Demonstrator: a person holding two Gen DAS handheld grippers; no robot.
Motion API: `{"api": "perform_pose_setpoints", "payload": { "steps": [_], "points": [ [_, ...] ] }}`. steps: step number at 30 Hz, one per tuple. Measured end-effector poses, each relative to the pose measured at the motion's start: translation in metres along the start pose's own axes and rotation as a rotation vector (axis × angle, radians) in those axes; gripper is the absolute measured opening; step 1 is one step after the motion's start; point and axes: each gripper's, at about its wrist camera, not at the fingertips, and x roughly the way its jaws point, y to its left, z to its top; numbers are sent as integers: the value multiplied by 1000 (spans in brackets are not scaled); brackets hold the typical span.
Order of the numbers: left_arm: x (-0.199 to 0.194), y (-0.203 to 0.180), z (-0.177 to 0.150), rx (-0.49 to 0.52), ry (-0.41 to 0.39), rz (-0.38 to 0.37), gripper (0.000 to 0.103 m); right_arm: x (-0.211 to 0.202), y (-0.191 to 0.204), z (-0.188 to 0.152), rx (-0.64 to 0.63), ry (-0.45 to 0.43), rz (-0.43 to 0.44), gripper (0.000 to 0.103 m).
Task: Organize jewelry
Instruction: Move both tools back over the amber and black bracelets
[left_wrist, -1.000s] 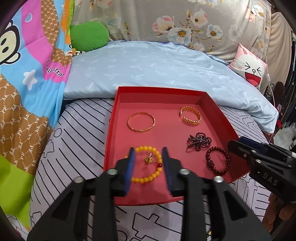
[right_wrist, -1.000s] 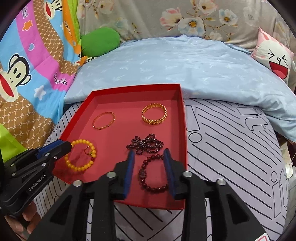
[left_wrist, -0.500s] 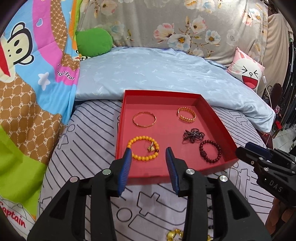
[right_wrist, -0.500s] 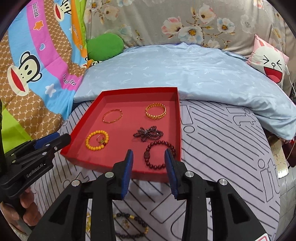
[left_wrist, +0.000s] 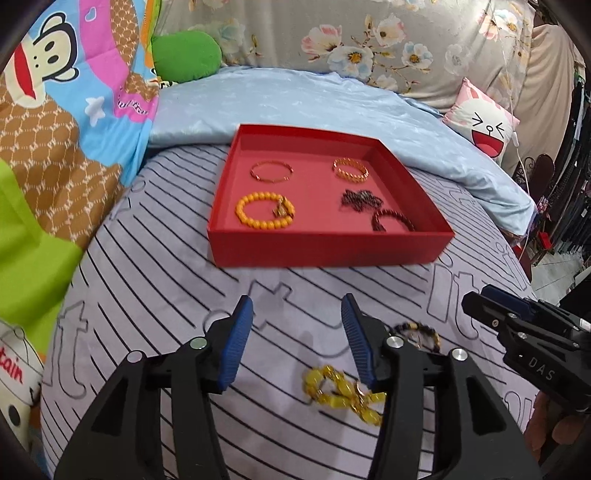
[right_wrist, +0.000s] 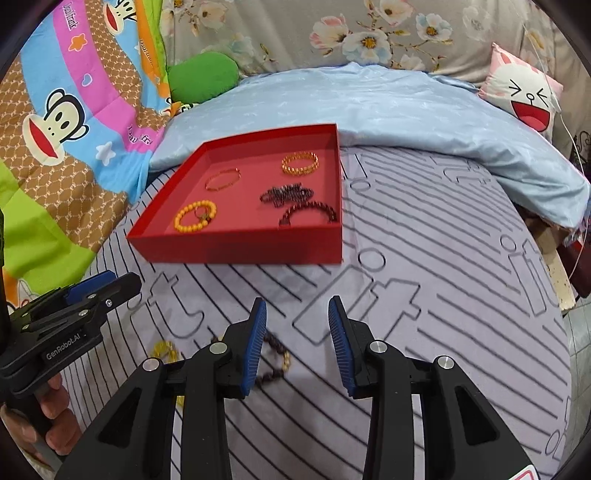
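Hidden: yellow bracelet (left_wrist: 343, 391) on bed (left_wrist: 155, 295), near edge, part-covered by left gripper (left_wrist: 297, 341); dark bracelet (right_wrist: 275, 356) blurred.
Fingers: left opening, empty; right gripper (right_wrist: 297, 345) parted, empty.
Change: red tray (left_wrist: 325, 254) now farther; both grippers withdrawn.

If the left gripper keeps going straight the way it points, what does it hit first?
Probably the bare striped bedsheet. The left gripper, fingers opening with nothing between, has the yellow bead bracelet nearer its right finger; depth is unclear.
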Motion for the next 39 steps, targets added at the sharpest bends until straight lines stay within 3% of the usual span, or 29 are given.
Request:
{"api": "perform_pose_setpoints", "payload": {
  "steps": [6, 13, 39],
  "points": [
    [10, -5, -24, -51, 61, -15, 49, 0, -4, -22, 28, 27, 11, 35],
    [14, -12, -42, -40, 91, 4, 48, -3, -6, -35, 46, 36, 21, 35],
    [-10, 3, -74, -15, 94, 31, 48, -7, 3, -55, 55, 58, 45, 35]
  ]
}}
